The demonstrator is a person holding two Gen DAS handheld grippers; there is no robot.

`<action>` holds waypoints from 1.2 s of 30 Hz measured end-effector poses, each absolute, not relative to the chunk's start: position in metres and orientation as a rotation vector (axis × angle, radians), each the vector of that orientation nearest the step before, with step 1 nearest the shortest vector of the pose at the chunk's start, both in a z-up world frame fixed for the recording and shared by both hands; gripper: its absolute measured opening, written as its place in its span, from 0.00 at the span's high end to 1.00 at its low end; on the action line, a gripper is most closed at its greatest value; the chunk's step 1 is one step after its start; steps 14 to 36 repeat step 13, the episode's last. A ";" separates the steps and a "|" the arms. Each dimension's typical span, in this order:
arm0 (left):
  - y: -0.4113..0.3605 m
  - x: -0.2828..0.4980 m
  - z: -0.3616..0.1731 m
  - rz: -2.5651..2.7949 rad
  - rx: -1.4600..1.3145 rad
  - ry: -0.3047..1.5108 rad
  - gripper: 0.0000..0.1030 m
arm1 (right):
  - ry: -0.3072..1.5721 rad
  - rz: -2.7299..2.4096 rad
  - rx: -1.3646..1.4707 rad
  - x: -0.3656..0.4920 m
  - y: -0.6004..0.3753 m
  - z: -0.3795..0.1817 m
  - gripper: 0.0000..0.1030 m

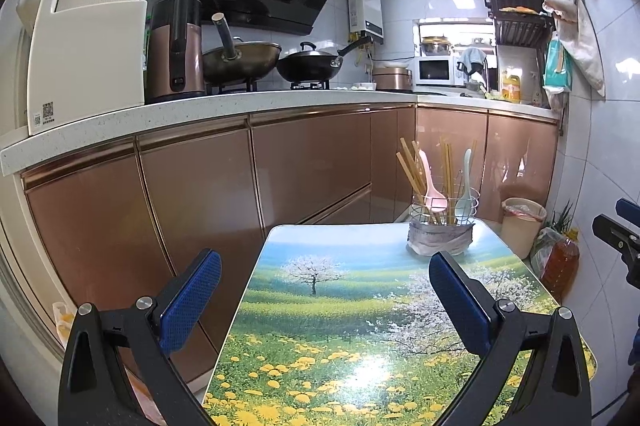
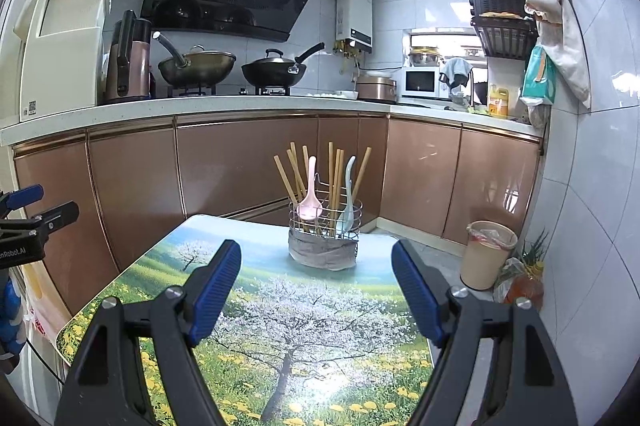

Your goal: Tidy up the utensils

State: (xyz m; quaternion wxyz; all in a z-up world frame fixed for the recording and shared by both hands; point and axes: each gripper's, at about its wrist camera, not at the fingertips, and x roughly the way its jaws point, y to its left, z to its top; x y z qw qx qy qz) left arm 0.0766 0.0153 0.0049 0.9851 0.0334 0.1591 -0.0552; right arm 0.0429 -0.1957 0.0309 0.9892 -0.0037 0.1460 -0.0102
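Two hand-held grippers point forward side by side, each tilted slightly downward. The left gripper (image 1: 325,268) has its blue-padded jaws spread wide with nothing between them. The right gripper (image 2: 316,260), just beside it, likewise has its jaws wide apart and empty, its black frame arms splayed outward.

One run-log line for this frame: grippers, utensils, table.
left gripper: open, empty | right gripper: open, empty | chopsticks, pink spoon, pale spoon: upright in holder | table: only holder
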 end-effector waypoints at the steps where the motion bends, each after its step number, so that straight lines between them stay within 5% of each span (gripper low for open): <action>1: 0.015 0.076 0.005 -0.112 0.067 0.319 0.01 | 0.293 -0.020 -0.007 0.043 -0.196 0.031 0.26; 36: 0.017 0.073 0.007 -0.112 0.056 0.318 0.01 | 0.291 -0.022 -0.010 0.040 -0.195 0.034 0.26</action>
